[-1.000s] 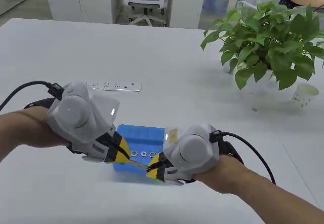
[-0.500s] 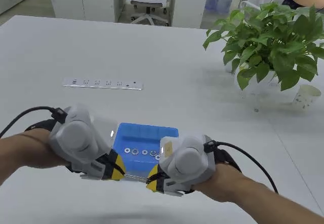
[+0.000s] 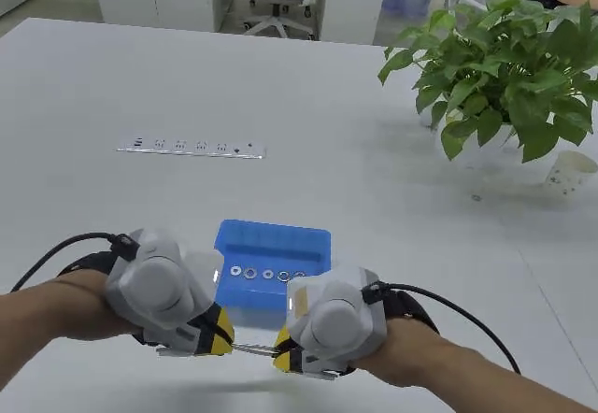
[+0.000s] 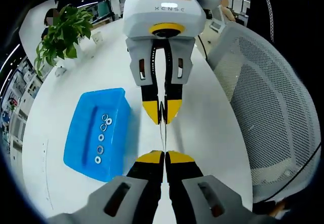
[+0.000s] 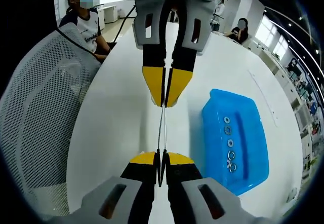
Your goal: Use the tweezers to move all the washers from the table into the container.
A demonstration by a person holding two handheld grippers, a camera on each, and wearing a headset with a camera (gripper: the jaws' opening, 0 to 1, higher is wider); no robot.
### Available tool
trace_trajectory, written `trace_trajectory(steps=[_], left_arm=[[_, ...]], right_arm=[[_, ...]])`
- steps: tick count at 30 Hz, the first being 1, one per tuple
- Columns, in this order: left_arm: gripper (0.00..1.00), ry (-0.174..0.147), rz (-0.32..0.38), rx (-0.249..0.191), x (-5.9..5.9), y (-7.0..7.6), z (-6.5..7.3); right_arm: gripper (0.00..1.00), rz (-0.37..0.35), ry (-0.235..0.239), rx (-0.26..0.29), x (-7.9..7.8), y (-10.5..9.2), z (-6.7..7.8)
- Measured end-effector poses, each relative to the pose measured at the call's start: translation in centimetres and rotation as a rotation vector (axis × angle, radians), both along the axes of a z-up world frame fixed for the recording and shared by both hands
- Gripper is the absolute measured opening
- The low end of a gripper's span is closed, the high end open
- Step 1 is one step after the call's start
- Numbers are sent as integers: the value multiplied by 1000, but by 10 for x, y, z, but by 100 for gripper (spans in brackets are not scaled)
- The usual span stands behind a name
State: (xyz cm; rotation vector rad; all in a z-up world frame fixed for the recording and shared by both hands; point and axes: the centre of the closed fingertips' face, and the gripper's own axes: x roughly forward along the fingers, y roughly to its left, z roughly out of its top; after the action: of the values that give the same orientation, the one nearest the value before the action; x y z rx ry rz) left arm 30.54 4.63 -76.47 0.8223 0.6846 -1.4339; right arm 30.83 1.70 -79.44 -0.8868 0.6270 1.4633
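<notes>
Over the table (image 3: 374,179), tweezers (image 4: 163,130) held at both ends.
Head view: left gripper (image 3: 222,332) and right gripper (image 3: 282,346) meet before the blue container (image 3: 274,243) (washers (image 3: 266,274) inside). Left gripper view: jaws clamped on tweezers. Right gripper view: likewise, opposite end.

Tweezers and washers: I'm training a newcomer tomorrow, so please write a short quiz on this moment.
1. True or false: the left gripper and the right gripper are each shut on one end of the tweezers.
2. Where do the washers lie? A: scattered beside the container. B: in a row inside the blue container. C: between the tweezers' tips.
3. In the head view, what long flat thing lies on the table beyond the container?

Key: 1 true. 2 B. 3 the power strip.
</notes>
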Motion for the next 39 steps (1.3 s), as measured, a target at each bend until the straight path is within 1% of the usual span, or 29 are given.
trace_trajectory(steps=[2, 4, 6, 8, 9, 11, 19, 23, 24, 26, 29, 39], left_arm=[[5, 5, 7, 2, 1, 0, -4], [5, 1, 10, 6, 3, 0, -9], [5, 7, 14, 10, 3, 0, -13], [5, 7, 15, 15, 4, 0, -15], [5, 9, 15, 16, 4, 0, -17], [5, 13, 18, 18, 4, -2, -20], [5, 30, 5, 41, 6, -3, -29], [5, 33, 10, 44, 6, -2, -32], [5, 38, 12, 44, 6, -2, -33], [5, 34, 12, 49, 7, -2, -35], [5, 39, 10, 54, 7, -1, -37], [6, 59, -2, 71, 2, -1, -44]], right_arm=[[8, -3, 2, -9, 1, 0, -3], [8, -2, -7, -17, 2, -1, -6], [8, -3, -1, -24, 3, -1, -8], [9, 1, -7, -29, 4, -2, -10], [9, -2, 2, -32, 4, -2, -12], [9, -1, -3, -37, 5, -4, -14], [10, -8, 10, -47, 5, -6, -23], [10, -19, 21, -39, 6, -5, -24], [10, -18, 25, -39, 6, -5, -24], [11, -15, 28, -39, 6, -5, -24], [11, -8, 27, -42, 6, -4, -23], [12, -10, 43, -49, 4, -4, -24]])
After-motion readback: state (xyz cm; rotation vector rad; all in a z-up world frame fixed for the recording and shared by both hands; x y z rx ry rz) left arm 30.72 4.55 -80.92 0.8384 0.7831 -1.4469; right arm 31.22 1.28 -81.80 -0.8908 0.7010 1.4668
